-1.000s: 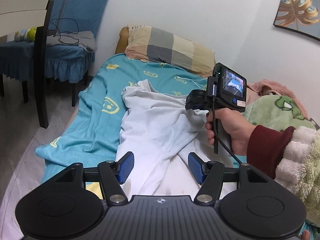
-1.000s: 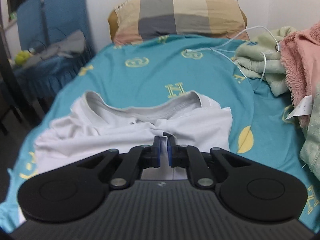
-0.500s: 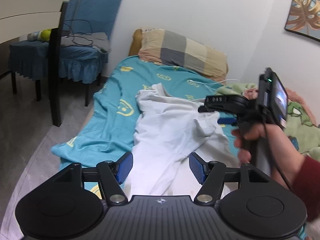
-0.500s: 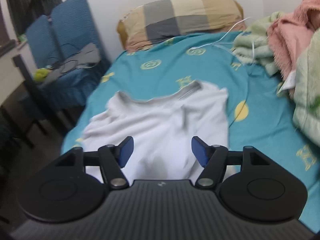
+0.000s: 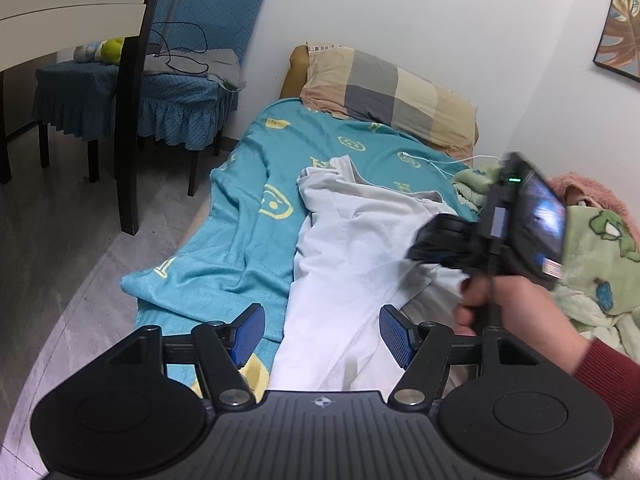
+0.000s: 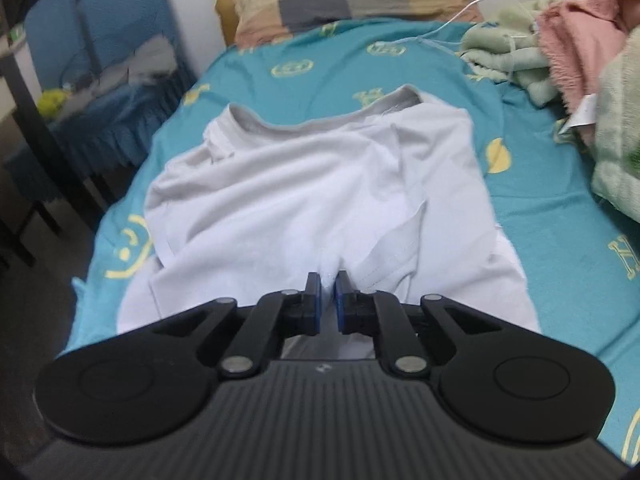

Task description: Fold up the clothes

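A white T-shirt (image 6: 304,184) lies rumpled on the teal bed sheet (image 6: 540,216), collar toward the pillow. My right gripper (image 6: 328,292) is shut on a pinch of the shirt's cloth near its lower middle. In the left wrist view the same shirt (image 5: 352,240) runs down the bed, and a hand (image 5: 516,308) holds the right gripper (image 5: 428,246) over the shirt's right side, blurred. My left gripper (image 5: 322,334) stands open above the shirt's lower part, nothing pressed between its blue pads.
A checked pillow (image 5: 392,96) lies at the bed's head by the wall. Green and pink blankets (image 6: 576,40) are piled along the right side, with a white cable (image 5: 452,162) nearby. Blue-covered chairs (image 5: 160,92) and a dark table leg (image 5: 128,120) stand left of the bed.
The right gripper let go of the cloth near the collar, opened wide, drew back down the shirt and shut on a new pinch of it. The left gripper stayed open, nearly still.
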Demonstrator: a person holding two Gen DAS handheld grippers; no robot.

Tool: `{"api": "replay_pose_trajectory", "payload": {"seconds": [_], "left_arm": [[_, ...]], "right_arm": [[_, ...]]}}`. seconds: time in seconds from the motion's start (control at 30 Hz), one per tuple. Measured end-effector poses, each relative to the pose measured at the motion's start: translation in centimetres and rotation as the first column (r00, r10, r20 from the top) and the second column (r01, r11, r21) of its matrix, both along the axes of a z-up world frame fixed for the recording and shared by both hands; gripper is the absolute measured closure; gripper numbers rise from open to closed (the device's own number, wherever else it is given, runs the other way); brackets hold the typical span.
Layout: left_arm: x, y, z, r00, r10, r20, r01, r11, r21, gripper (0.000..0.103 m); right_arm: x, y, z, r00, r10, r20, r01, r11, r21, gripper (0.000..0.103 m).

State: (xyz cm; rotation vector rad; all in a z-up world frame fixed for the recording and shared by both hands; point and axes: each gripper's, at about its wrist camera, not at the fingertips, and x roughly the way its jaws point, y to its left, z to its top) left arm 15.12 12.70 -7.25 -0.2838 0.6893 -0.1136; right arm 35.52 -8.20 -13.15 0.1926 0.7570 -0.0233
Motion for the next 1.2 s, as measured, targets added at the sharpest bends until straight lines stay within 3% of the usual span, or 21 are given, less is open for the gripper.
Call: {"api": "replay_pose_trajectory", "payload": {"seconds": [0.1, 0.17, 0.33, 0.53, 0.77, 0.93, 1.07, 1.2], "left_arm": [[-0.1, -0.1, 0.0, 1.000, -0.004, 0.002, 0.004, 1.000, -0.001, 0.037], [-0.2, -0.4, 0.0, 1.000, -0.012, 0.004, 0.012, 1.000, 0.007, 0.037], [-0.3, -1.3, -0.1, 1.000, -0.030, 0.006, 0.029, 0.999, 0.040, 0.037], [-0.1, -1.9, -0.5, 0.999, -0.045, -0.003, 0.045, 0.997, 0.070, 0.037], [-0.5, -3.0, -1.1, 0.998, -0.060, -0.037, 0.063, 0.994, 0.085, 0.037], [-1.9, -4.2, -1.3, 0.997, -0.050, -0.055, 0.056, 0.991, 0.124, 0.036], [-3.1, -5.7, -2.6, 0.992, -0.038, -0.124, 0.052, 0.993, 0.110, 0.035], [-3.4, -5.6, -3.6, 0.977, -0.001, -0.213, 0.044, 0.979, 0.198, 0.035]], "right_arm": [[-2.7, -2.1, 1.5, 0.997, -0.037, 0.071, 0.035, 0.999, 0.020, 0.096], [-3.9, -4.0, 1.3, 0.994, -0.083, 0.072, 0.080, 0.996, 0.048, 0.096], [-4.7, -7.4, -1.9, 0.993, -0.113, -0.036, 0.117, 0.984, 0.133, 0.096], [-6.7, -8.4, 0.2, 0.993, -0.072, -0.094, 0.092, 0.969, 0.227, 0.093], [-17.5, -9.4, 7.0, 0.999, 0.007, -0.039, 0.003, 0.969, 0.247, 0.092], [-24.9, -10.6, 7.4, 0.998, 0.056, 0.004, -0.055, 0.976, 0.210, 0.091], [-25.3, -12.1, 6.9, 0.996, 0.088, -0.017, -0.079, 0.957, 0.279, 0.091], [-24.6, -12.9, 6.7, 0.996, 0.083, -0.021, -0.070, 0.937, 0.341, 0.091]]}}
